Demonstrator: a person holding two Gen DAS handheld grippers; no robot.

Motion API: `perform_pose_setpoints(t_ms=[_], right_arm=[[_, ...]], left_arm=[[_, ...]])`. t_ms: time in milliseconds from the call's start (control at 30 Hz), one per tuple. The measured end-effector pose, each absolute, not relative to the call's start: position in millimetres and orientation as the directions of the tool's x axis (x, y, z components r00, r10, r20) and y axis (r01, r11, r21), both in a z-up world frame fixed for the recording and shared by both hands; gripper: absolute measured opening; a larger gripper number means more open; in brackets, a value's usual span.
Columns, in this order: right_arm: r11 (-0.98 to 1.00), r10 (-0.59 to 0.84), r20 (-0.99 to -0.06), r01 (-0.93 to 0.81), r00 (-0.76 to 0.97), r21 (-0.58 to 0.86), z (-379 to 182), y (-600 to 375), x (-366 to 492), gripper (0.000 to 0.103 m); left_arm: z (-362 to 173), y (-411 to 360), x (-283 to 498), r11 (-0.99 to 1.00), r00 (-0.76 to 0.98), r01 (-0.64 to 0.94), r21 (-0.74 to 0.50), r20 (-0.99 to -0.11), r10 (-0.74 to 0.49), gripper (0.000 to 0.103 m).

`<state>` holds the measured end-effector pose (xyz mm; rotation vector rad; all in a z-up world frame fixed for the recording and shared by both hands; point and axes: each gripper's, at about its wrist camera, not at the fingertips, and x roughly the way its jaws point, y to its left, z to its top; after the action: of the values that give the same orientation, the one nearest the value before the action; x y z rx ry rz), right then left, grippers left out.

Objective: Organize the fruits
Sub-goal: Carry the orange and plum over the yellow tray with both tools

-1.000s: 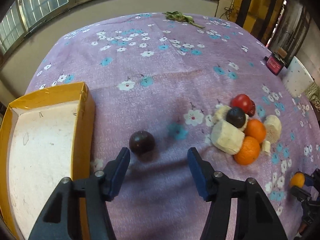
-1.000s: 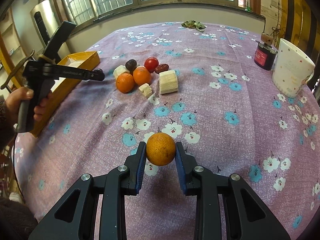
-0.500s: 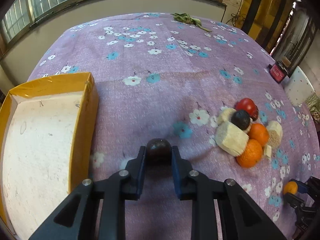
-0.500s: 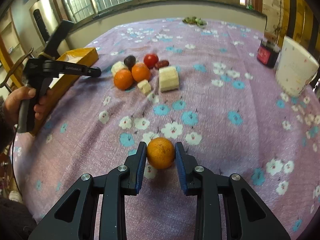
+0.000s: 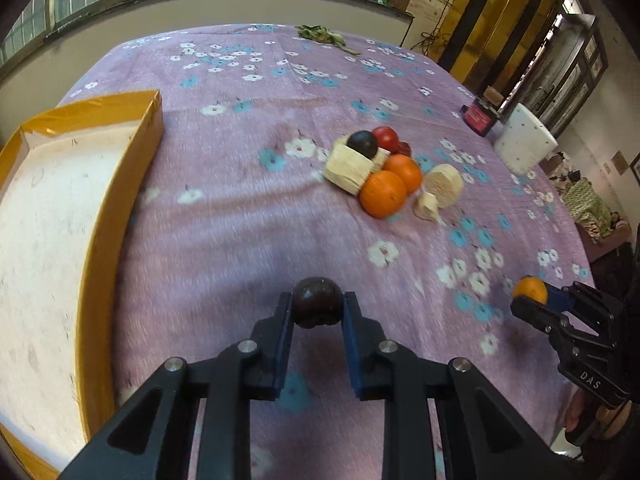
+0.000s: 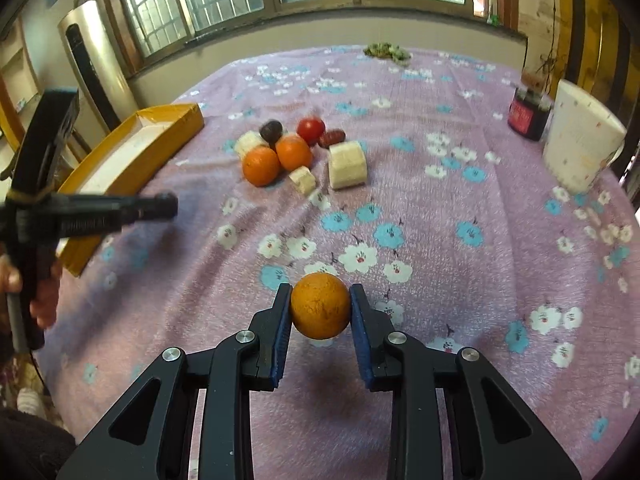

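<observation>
My left gripper (image 5: 317,307) is shut on a dark plum (image 5: 317,304) and holds it above the purple flowered cloth. My right gripper (image 6: 320,308) is shut on a small orange (image 6: 320,305), lifted above the cloth; it also shows in the left wrist view (image 5: 530,290). A pile lies mid-table: two oranges (image 5: 382,193), a second dark plum (image 5: 362,144), a red tomato (image 5: 386,138) and several pale cut chunks (image 5: 352,166). A yellow box (image 5: 96,240) with a white floor stands at the left.
A white speckled mug (image 6: 580,140) and a small dark red jar (image 6: 528,116) stand at the far right. Green leaves (image 6: 386,50) lie at the far edge. The left gripper's body (image 6: 92,214) reaches in beside the box (image 6: 160,136).
My left gripper closed on the plum a second ago and has now lifted it and pulled it back from the pile. My right gripper still holds the orange and has barely moved.
</observation>
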<state>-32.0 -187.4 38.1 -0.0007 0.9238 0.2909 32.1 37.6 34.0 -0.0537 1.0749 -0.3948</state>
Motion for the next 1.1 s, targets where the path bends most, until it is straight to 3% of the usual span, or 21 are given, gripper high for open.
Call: perform_pose_setpoints(t_ms=[500, 1100], right_arm=[[0.921, 0.318, -0.798, -0.365, 0.512, 0.133, 51, -92, -18, 0.027], [0.762, 0.459, -0.802, -0.633, 0.381, 0.135, 58, 85, 8, 0.027]], left_arm=[[68, 107, -1, 0.940, 0.511, 0.218, -0.261, -0.790, -0.338, 0.026], [55, 248, 0, 0.985, 0.552, -0.033, -0.170, -0.824, -0.124, 0.026]])
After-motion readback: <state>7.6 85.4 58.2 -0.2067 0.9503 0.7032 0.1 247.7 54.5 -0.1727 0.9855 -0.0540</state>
